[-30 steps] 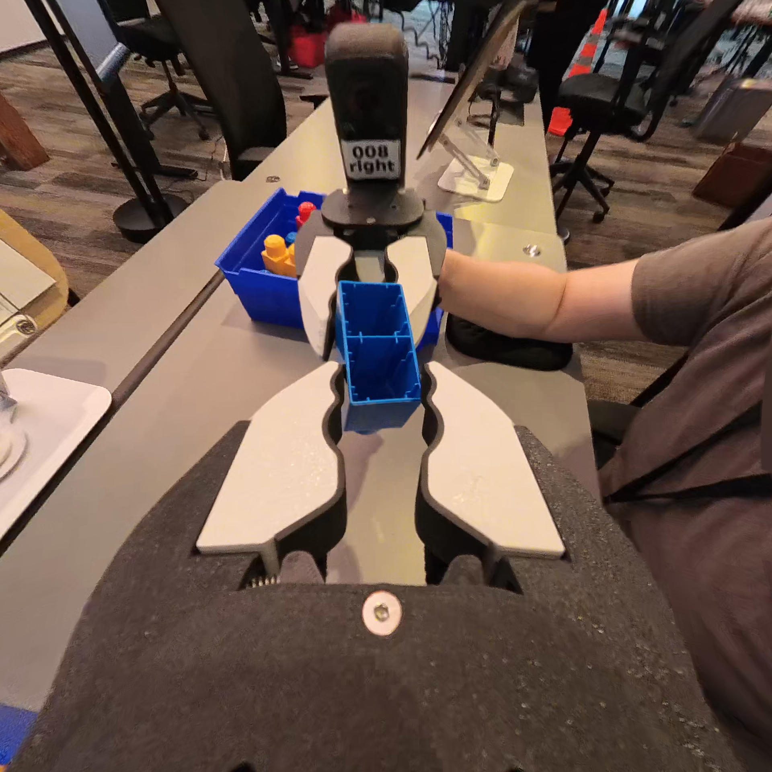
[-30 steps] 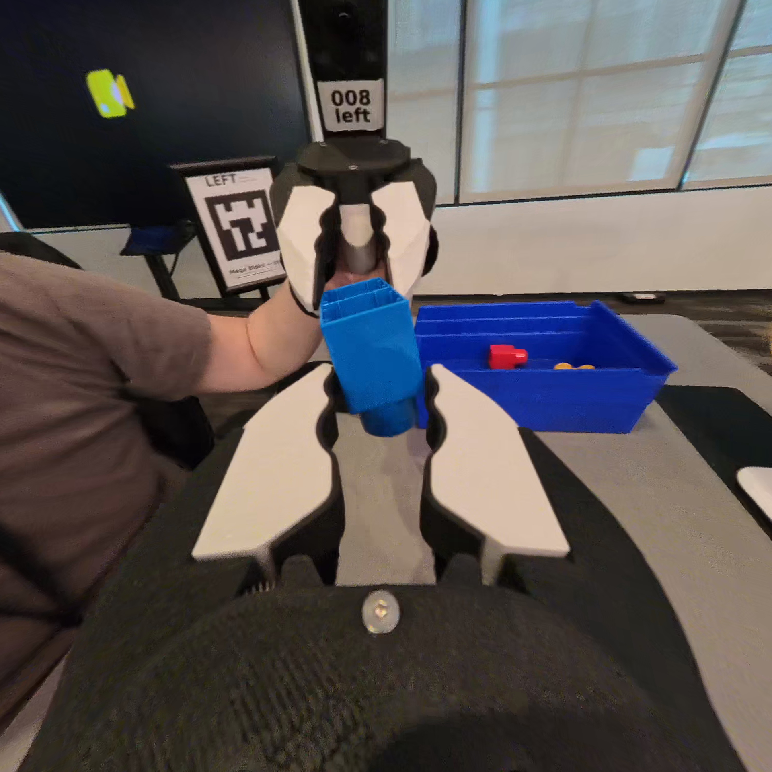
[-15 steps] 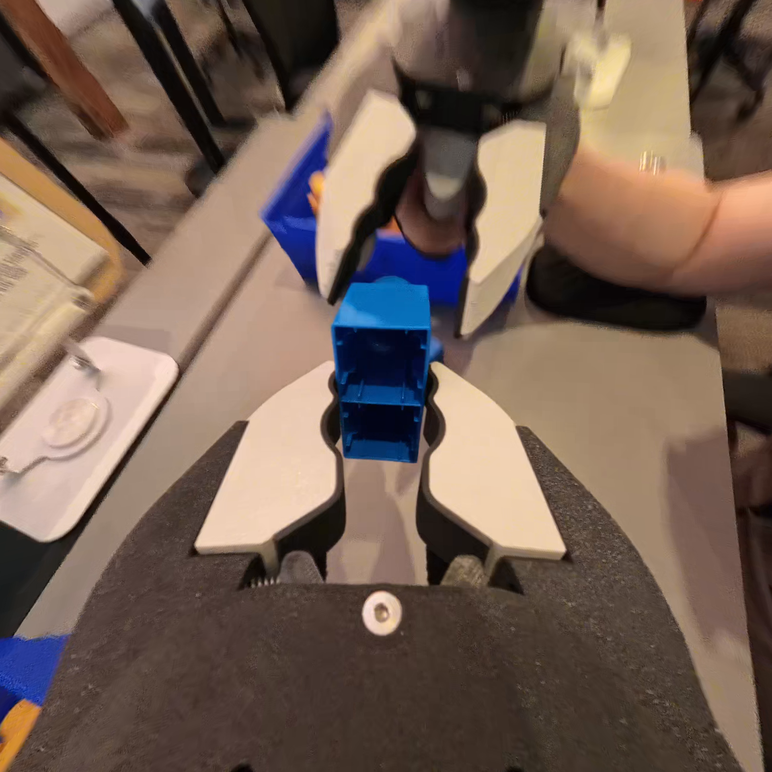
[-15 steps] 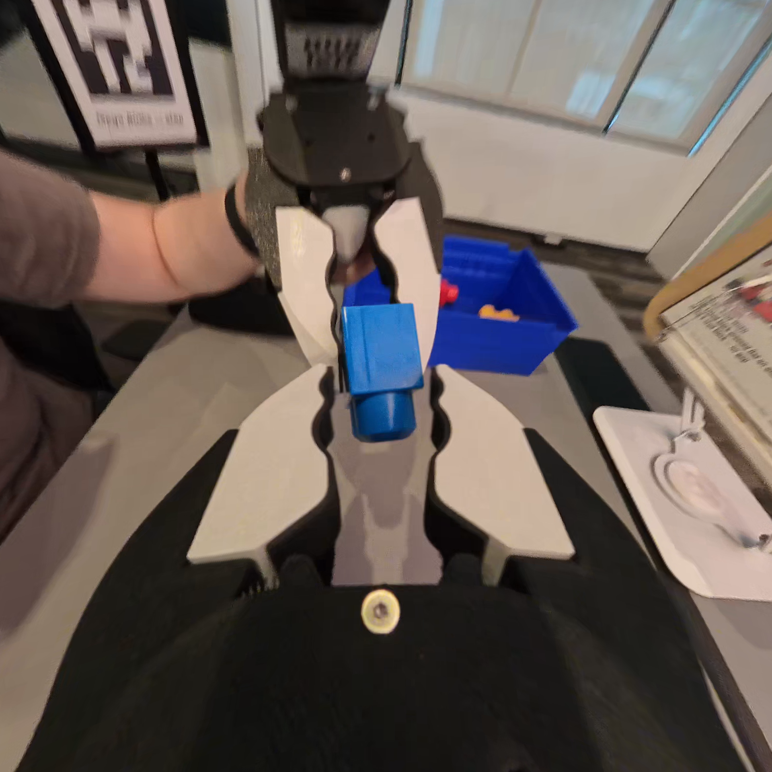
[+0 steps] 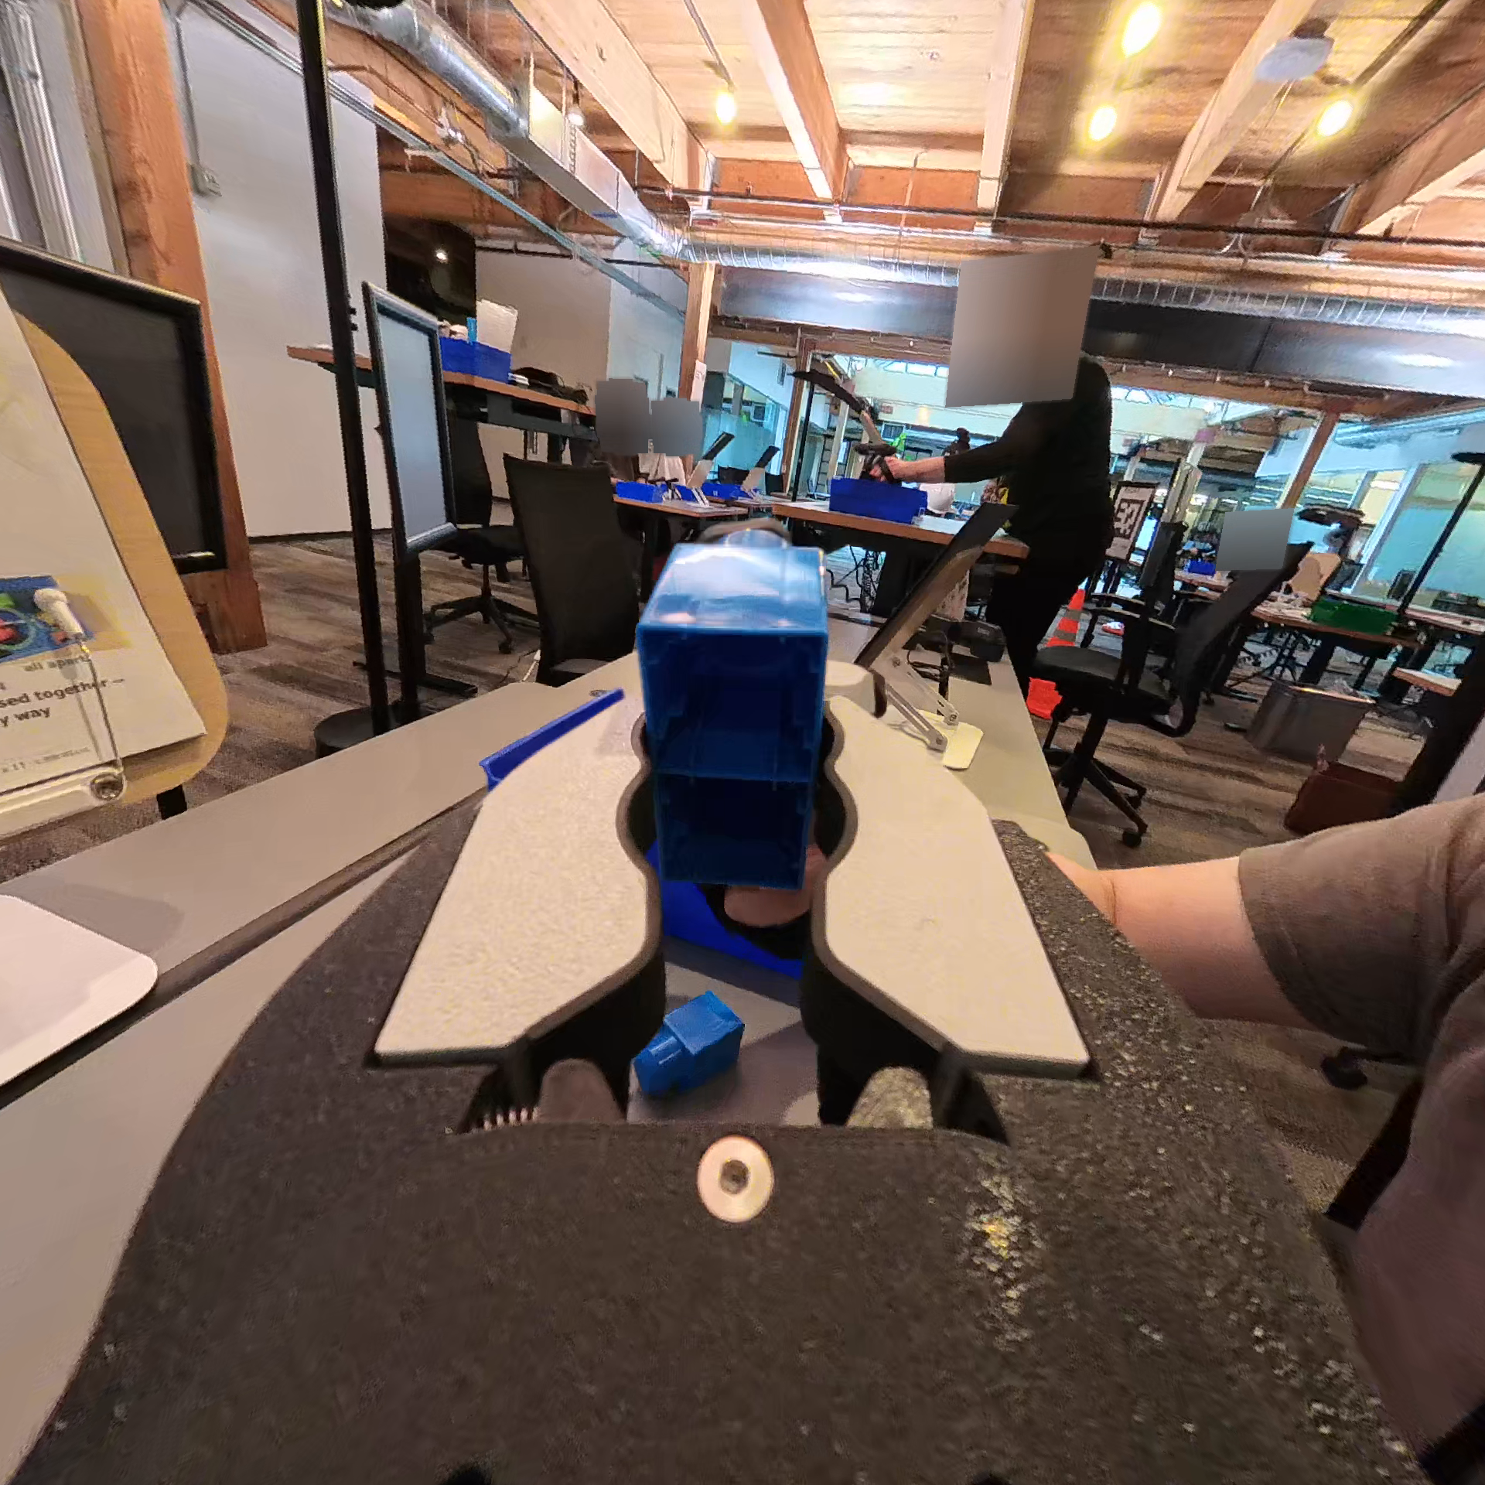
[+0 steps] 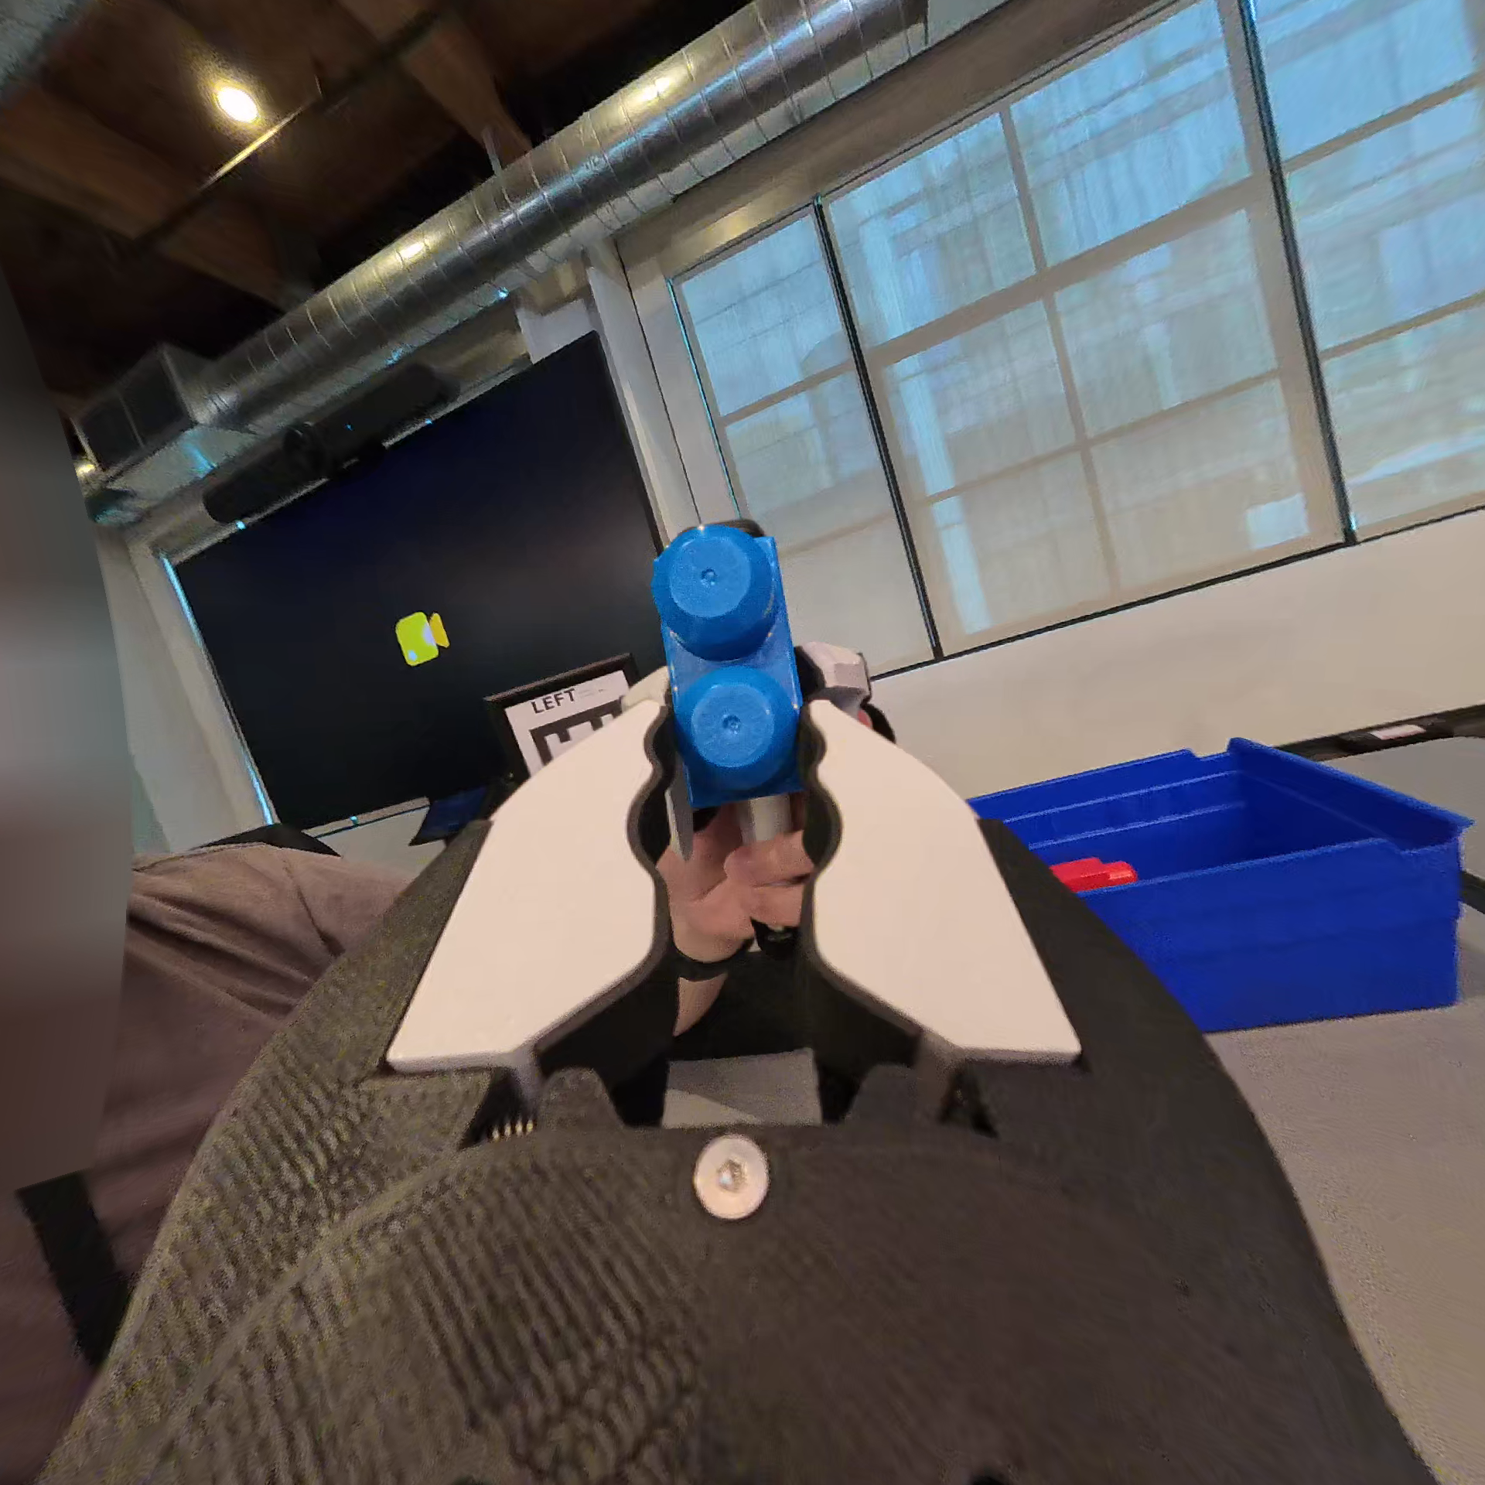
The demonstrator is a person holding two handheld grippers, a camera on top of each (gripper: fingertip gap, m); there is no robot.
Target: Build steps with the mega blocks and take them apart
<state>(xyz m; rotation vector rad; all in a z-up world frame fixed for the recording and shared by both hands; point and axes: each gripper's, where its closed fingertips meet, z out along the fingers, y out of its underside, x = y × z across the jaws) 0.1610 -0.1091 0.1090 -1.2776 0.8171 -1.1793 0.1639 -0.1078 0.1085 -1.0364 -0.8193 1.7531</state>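
- Table of grey colour carries a blue bin on its far part. A red block lies inside the bin.
- A small blue block lies alone on the table, seen low between the bases of the left gripper's fingers.
- A white tray sits at the left edge of the table, and a tilted stand is farther back, behind the grippers.
- The two grippers face each other, so each one blocks most of the other from its camera.
- The blue two-stud block is in the air above the table, not touching it, with its long side upright.
- The left gripper is clenched on the lower half of this block. The hollow underside of the block looks at the left wrist camera.
- The right gripper grasps the same block from the opposite side, with its fingers pressed beside the lower stud. Both studs look at the right wrist camera.
- The upper half of the block stands out above both pairs of fingers.
- Behind the block only a part of the right hand shows in the left view, and only a part of the left hand in the right view.
- The bin is mostly hidden in the left view, and its right end is cut off in the right view.
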